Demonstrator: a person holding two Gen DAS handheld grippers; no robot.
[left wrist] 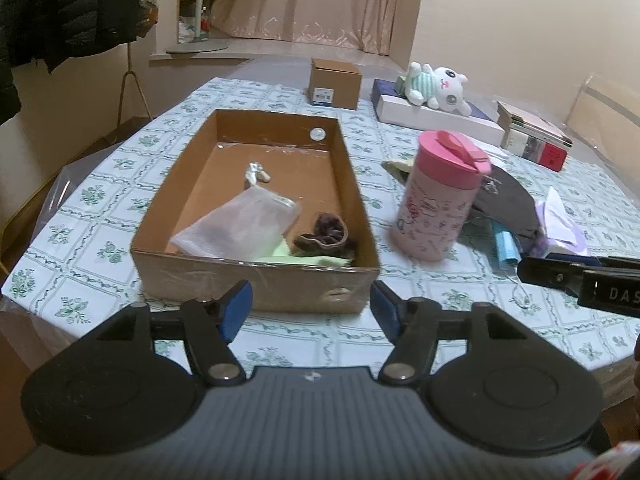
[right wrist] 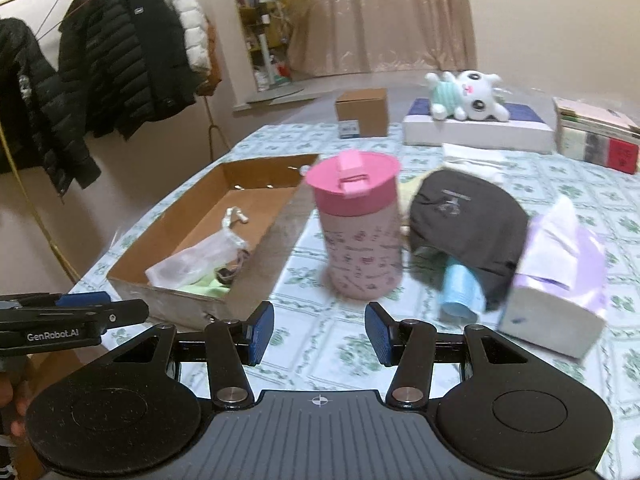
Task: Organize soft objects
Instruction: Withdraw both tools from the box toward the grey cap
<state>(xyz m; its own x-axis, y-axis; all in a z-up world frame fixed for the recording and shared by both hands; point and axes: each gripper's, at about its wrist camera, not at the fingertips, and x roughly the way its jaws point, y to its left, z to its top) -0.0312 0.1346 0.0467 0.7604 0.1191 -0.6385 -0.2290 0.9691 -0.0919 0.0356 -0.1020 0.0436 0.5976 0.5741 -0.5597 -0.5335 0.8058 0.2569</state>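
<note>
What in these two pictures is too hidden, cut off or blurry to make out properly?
- Green cloth in the cardboard box: left wrist view, mostly hidden by the box's near wall and the white mesh bag.
- Blue item: right wrist view, its upper part tucked under the black cap.
- Right gripper: left wrist view, cut off by the edge.
- Pink cup drawings: blurred.

A pink tumbler (right wrist: 358, 226) stands between the open cardboard box (right wrist: 256, 236) and black cap (right wrist: 468, 224); the bench's (right wrist: 328, 344) near edge lies bare.
</note>
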